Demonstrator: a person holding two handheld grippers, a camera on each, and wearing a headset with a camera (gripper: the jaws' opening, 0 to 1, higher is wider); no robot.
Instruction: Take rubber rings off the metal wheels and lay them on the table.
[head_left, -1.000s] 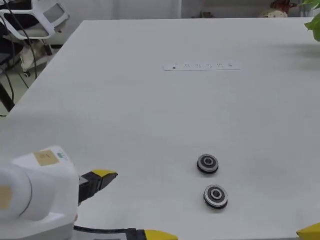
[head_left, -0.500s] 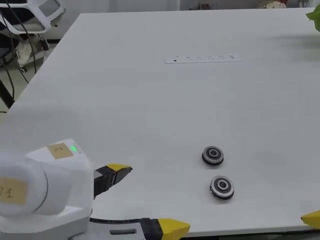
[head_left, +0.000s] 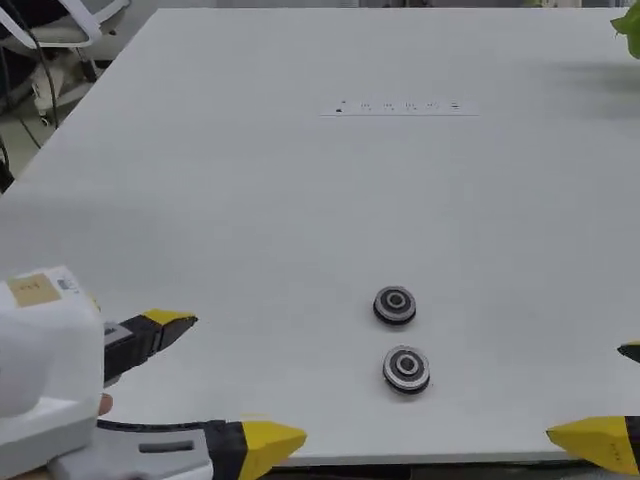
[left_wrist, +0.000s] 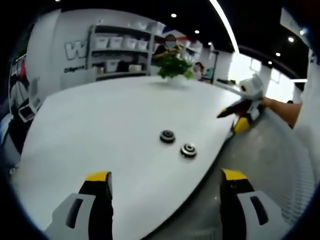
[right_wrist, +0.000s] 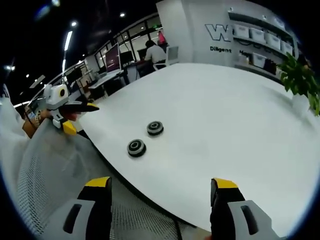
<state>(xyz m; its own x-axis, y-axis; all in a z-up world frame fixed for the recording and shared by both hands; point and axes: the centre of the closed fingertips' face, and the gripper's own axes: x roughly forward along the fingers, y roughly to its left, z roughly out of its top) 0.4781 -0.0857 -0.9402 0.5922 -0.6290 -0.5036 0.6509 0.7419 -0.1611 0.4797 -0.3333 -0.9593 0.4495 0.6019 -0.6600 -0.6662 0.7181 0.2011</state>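
Observation:
Two metal wheels with black rubber rings lie flat near the front edge of the white table (head_left: 250, 200): the farther wheel (head_left: 394, 306) (left_wrist: 167, 136) (right_wrist: 155, 128) and the nearer wheel (head_left: 406, 369) (left_wrist: 188, 149) (right_wrist: 136, 147). My left gripper (head_left: 225, 385) (left_wrist: 166, 177) is open at the front left, well to the left of the wheels and holding nothing. At the front right corner my right gripper (head_left: 612, 398) (right_wrist: 160, 184) stands open and empty off the table's edge. Each gripper shows in the other's view: the right gripper (left_wrist: 245, 107), the left gripper (right_wrist: 70, 112).
A flush socket strip (head_left: 400, 106) sits in the table's far middle. A potted plant (head_left: 630, 35) (left_wrist: 172, 65) (right_wrist: 300, 80) stands at the far right. An office chair (head_left: 50, 30) is beyond the far left corner. Shelves (left_wrist: 120, 55) line the back wall.
The head view has shifted. My left gripper sits further left and lower in view. More of my right gripper's yellow tip shows at the bottom right. The wheels have not moved on the table.

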